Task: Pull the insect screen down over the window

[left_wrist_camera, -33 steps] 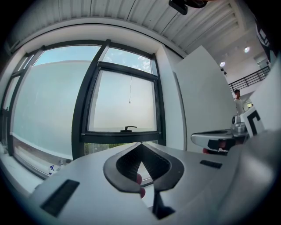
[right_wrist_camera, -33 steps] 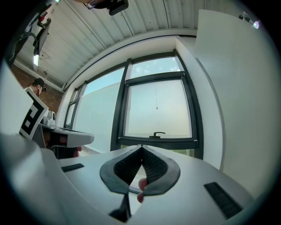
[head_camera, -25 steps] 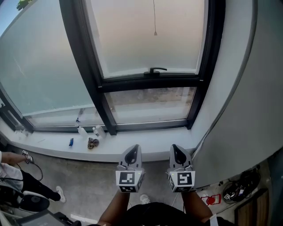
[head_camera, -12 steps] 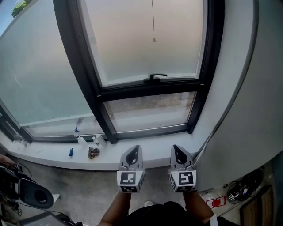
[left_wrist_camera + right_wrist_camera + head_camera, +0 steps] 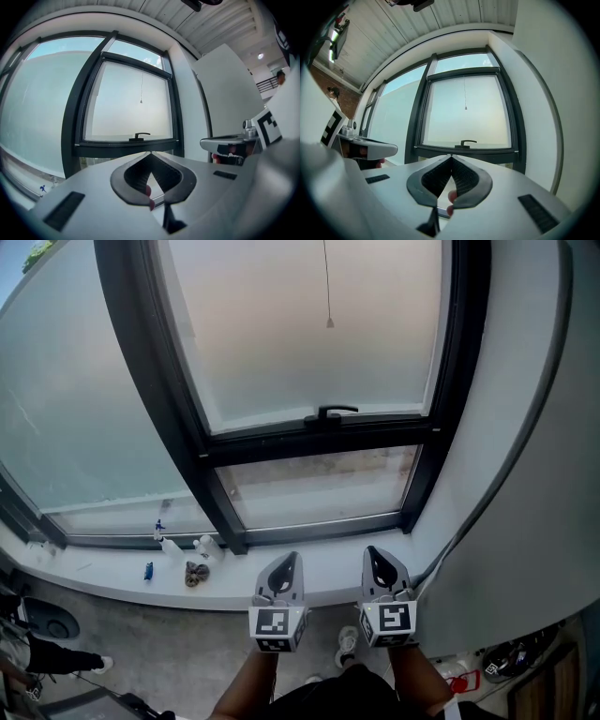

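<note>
A black-framed window with frosted glass faces me. A thin pull cord with a small end knob hangs down in front of the upper pane; the cord shows in the left gripper view and the cord in the right gripper view. A black handle sits on the frame's crossbar. My left gripper and right gripper are held side by side low in front of the sill, well below the cord. Both are shut with nothing between the jaws. The screen itself is not in view.
A white sill runs under the window with small bottles and bits at its left. A white wall stands to the right. On the floor lie a person's leg and shoe at the left and red gear at the right.
The head view has tilted up slightly, so the window and handle sit lower in the picture. The person at the lower left has shifted. Both grippers keep their place and stay shut.
</note>
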{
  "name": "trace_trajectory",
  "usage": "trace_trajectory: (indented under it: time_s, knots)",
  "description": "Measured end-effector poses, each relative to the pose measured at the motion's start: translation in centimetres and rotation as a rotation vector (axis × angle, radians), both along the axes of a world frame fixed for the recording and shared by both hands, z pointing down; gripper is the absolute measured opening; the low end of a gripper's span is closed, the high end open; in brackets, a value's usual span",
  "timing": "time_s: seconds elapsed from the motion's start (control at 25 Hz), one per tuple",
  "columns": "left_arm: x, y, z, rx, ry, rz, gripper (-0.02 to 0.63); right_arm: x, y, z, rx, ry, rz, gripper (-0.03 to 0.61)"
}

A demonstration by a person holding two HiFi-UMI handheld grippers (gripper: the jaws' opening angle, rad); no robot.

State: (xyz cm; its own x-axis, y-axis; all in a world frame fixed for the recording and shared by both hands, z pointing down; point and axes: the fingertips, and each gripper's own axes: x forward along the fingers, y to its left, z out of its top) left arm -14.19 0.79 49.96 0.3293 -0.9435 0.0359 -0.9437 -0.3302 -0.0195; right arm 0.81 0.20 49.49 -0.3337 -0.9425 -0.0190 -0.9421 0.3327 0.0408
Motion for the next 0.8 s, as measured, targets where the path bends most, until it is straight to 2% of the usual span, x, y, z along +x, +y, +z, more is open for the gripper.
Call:
trace_trajectory:
  time_s: [0.16, 0.32, 0.44, 0.6, 0.8]
  knots:
    - [0.5, -4.2, -0.1, 0.000, -0.022, -0.011, 0.002, -0.1, -4.4, -0.1, 0.013, 0.024, -0.046, 0.003]
    - [1.2, -8.1, -1.0, 0.007, -0.081, -0.035, 0.002, 0.2, -8.8, -0.4, 0.013, 0.017, -0.066, 0.002]
    - [1.8, -10.9, -1.2, 0.017, -0.070, -0.046, 0.002, 0.6, -11.9, -0.8, 0.010, 0.019, -0.077, 0.002]
    - [2.1, -14.1, -1.3, -0.010, -0.079, -0.071, 0.002, 0.9, -15.3, -1.4, -0.001, 0.022, -0.099, 0.002]
    - [3.0, -17.4, -1.9, 0.036, -0.129, -0.097, 0.002, 0.9, -18.0, -1.7, 0.015, -0.029, -0.162, 0.002]
